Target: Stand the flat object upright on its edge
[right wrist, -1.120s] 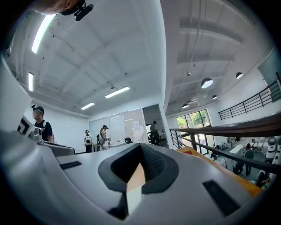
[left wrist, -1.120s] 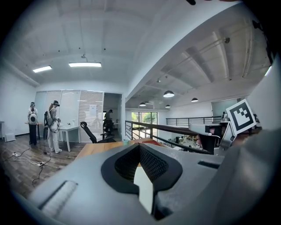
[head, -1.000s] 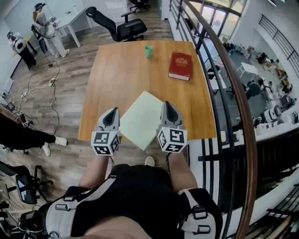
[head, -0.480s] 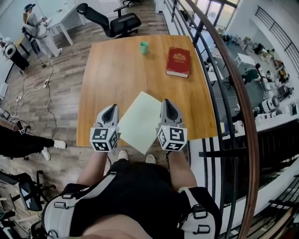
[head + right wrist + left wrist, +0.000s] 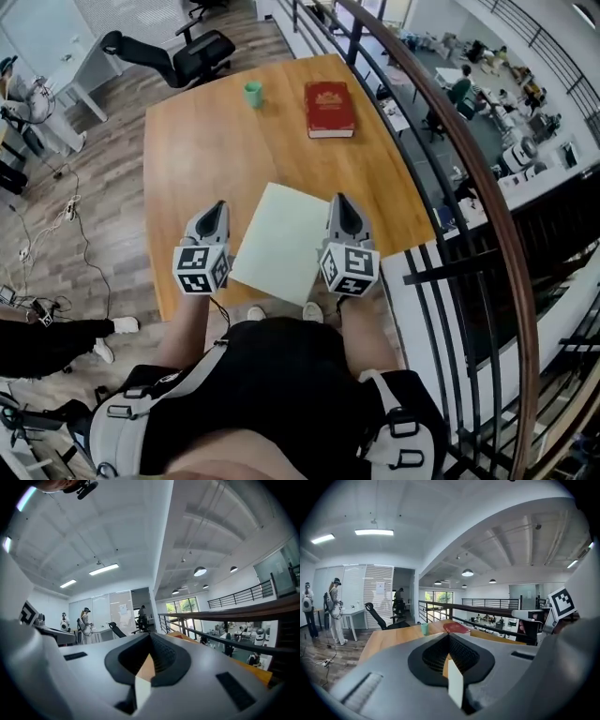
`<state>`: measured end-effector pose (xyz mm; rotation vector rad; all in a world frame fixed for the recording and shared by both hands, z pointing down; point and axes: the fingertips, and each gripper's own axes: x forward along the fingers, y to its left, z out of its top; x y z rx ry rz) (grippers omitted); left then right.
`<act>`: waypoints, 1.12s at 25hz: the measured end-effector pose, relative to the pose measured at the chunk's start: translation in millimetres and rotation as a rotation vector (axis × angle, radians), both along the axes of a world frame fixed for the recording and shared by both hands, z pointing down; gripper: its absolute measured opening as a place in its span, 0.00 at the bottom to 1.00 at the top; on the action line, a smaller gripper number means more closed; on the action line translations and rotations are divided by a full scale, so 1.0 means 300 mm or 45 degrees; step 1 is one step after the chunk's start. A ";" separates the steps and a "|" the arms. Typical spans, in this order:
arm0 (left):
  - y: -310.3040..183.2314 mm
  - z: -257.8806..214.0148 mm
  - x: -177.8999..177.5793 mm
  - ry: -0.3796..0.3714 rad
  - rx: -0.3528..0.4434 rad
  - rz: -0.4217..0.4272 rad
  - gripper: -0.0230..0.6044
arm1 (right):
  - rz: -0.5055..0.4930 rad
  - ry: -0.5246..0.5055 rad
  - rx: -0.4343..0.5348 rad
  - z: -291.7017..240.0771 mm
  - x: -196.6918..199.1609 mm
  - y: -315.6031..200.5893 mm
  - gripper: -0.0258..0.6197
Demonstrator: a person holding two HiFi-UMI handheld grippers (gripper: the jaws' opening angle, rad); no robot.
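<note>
Pale-green flat sheet (image 5: pixel 281 242) lies mid-frame on the wooden table (image 5: pixel 187 141) between the left gripper (image 5: pixel 217 210) and right gripper (image 5: pixel 339 203), both with jaws together.

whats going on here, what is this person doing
A person holds a gripper in each hand at the wooden table. The left gripper and right gripper, both shut and empty, flank the pale flat board, which lies flat. A red book and green cup sit farther back.

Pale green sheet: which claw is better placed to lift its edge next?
Right, probably. The right claw lies beside the sheet at its right edge; the left claw shows bare table between. Both are shut.
</note>
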<state>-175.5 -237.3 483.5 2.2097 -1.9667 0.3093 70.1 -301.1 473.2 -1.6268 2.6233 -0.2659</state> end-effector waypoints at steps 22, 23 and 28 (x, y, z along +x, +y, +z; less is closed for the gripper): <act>-0.064 0.356 0.143 0.091 -0.468 0.396 0.31 | 0.057 0.119 -0.468 0.406 0.089 0.115 0.21; -0.059 0.384 0.142 0.099 -0.501 0.400 0.32 | 0.053 0.129 -0.491 0.430 0.084 0.121 0.22; -0.045 0.508 0.127 0.155 -0.629 0.383 0.32 | 0.035 0.138 -0.633 0.560 0.073 0.146 0.23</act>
